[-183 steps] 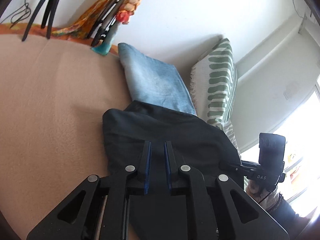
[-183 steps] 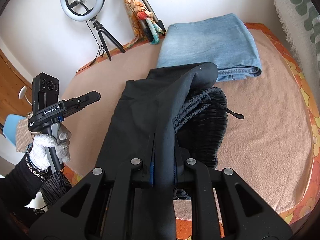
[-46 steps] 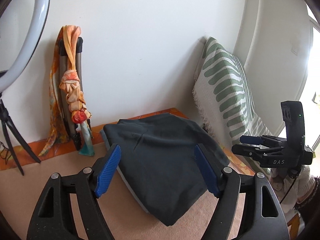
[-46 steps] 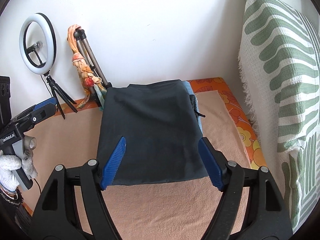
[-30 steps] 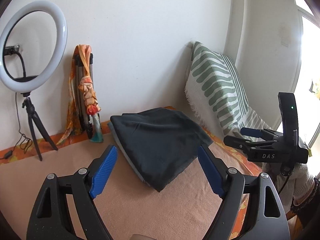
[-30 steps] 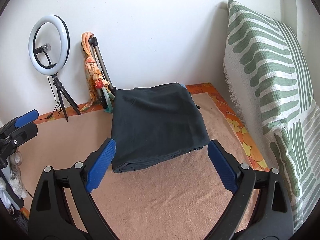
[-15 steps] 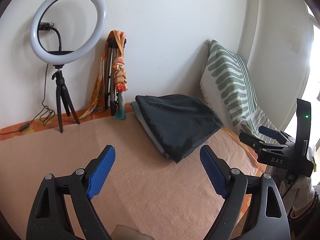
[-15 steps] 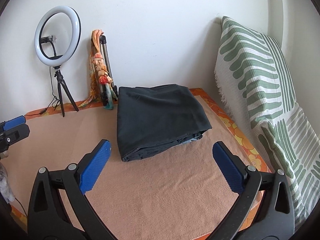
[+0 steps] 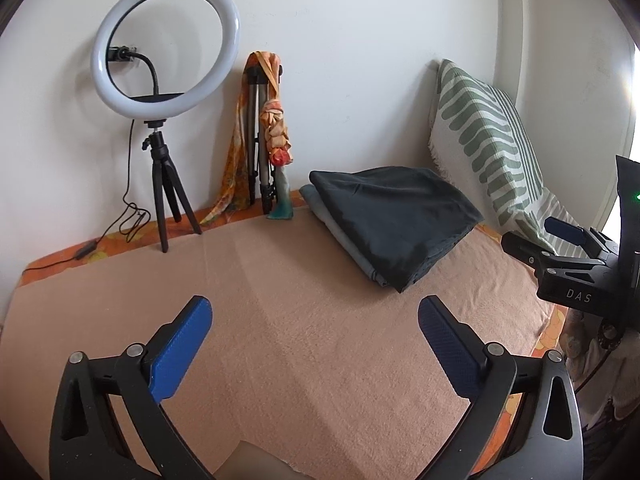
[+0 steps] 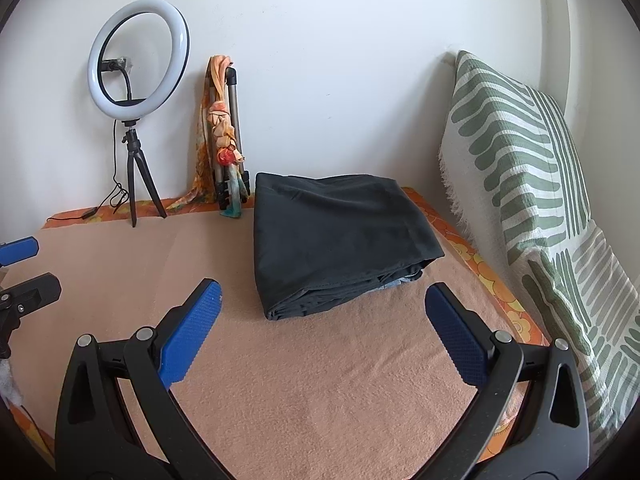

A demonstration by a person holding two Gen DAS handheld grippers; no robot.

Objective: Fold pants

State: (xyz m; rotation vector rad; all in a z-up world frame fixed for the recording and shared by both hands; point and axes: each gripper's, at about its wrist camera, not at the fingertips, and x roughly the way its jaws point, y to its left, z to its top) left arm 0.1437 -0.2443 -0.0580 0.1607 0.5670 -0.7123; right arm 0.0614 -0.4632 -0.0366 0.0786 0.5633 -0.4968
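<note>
Two grippers are in view, each with two black fingers faced in ribbed blue pads. The left gripper [image 9: 314, 330] has its jaws still opening, already spread wide, with only bare blanket between them. The right gripper [image 10: 322, 318] also stands wide apart and grips nothing; the folded pants lie beyond its fingertips, well clear of both pads.

One pair of black pants [image 10: 340, 236] lies folded into a flat, roughly square bundle, smooth matte cloth with layered edges showing along its near side. It rests on a second folded garment, blue jeans [image 9: 336, 226], of which only a thin pale edge peeks out. This stack of two sits on a fuzzy peach blanket [image 10: 320, 392], over an orange flowered sheet [image 10: 486, 272].

Left of the pants, against the white wall, one folded tripod [image 10: 234, 136] leans wrapped in an orange scarf; farther left stands one round white ring light [image 10: 138, 50] on three short black legs. Right of the pants, one knitted cushion [image 10: 520, 152] with green stripes leans on the wall.
</note>
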